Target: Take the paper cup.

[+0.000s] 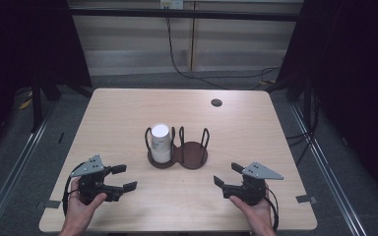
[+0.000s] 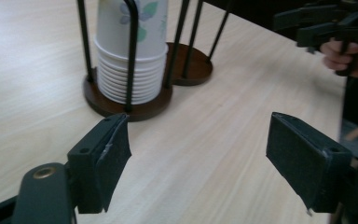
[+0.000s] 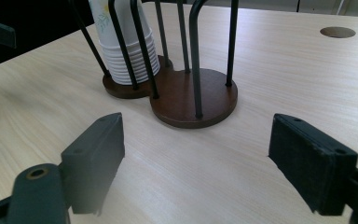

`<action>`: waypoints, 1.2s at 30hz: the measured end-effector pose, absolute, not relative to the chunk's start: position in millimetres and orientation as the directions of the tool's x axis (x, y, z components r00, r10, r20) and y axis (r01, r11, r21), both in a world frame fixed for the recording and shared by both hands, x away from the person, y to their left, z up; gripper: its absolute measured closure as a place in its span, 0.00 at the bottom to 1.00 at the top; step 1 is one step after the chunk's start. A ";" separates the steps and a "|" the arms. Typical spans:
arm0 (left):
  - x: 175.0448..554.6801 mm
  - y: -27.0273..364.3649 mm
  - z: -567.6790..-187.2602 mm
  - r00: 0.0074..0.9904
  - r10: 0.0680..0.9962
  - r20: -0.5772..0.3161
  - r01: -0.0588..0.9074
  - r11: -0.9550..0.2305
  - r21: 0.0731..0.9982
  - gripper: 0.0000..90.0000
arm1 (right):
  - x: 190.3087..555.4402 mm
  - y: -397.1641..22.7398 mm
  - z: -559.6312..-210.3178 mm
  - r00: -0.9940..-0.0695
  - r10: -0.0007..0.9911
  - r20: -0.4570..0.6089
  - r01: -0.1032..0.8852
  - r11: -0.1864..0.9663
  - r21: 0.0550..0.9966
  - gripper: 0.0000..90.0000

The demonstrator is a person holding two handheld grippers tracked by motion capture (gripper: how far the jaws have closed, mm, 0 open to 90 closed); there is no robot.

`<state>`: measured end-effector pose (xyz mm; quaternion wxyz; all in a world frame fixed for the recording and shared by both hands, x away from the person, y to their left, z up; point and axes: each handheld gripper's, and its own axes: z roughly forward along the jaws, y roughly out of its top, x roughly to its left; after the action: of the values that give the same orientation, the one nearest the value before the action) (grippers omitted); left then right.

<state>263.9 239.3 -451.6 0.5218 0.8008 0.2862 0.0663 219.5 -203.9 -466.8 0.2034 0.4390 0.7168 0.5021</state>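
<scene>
A stack of white paper cups (image 1: 160,142) stands upside down in the left ring of a dark brown double cup holder (image 1: 193,155) at the table's middle; its right ring is empty. My left gripper (image 1: 124,178) rests near the front left, held by a hand, jaws open and empty. My right gripper (image 1: 225,175) sits at the front right, also open and empty. In the left gripper view the cup stack (image 2: 130,51) is ahead between black wire posts. The holder's empty disc (image 3: 193,95) lies ahead of the wide jaws in the right gripper view, the cups (image 3: 126,42) behind it at left.
The light wooden table (image 1: 128,108) has a round cable hole (image 1: 216,103) at the back right. Black cables (image 1: 187,73) run on the floor beyond it. Dark curtains flank both sides. Bare wood surrounds the holder.
</scene>
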 end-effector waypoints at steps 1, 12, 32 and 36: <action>263.9 239.3 -451.6 0.827 0.528 -0.192 0.389 -0.292 0.874 0.23 | 219.5 -203.9 -466.8 -0.532 0.834 0.149 0.425 0.110 0.898 0.19; 265.1 234.7 -450.1 0.839 0.512 -0.186 0.394 -0.335 0.856 0.23 | 219.0 -205.2 -465.9 -0.540 0.821 0.188 0.444 0.087 0.892 0.18; 285.2 222.1 -406.6 0.863 0.494 -0.106 0.350 -0.433 0.830 0.26 | 219.7 -204.3 -469.5 -0.542 0.819 0.186 0.465 0.109 0.879 0.18; 295.9 218.4 -396.3 0.865 0.491 -0.100 0.352 -0.454 0.819 0.26 | 217.9 -204.2 -468.3 -0.542 0.820 0.183 0.459 0.107 0.882 0.18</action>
<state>295.9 218.4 -396.3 0.4600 0.8492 0.2482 0.0758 217.9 -204.2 -468.3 0.1806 0.4431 0.7217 0.5002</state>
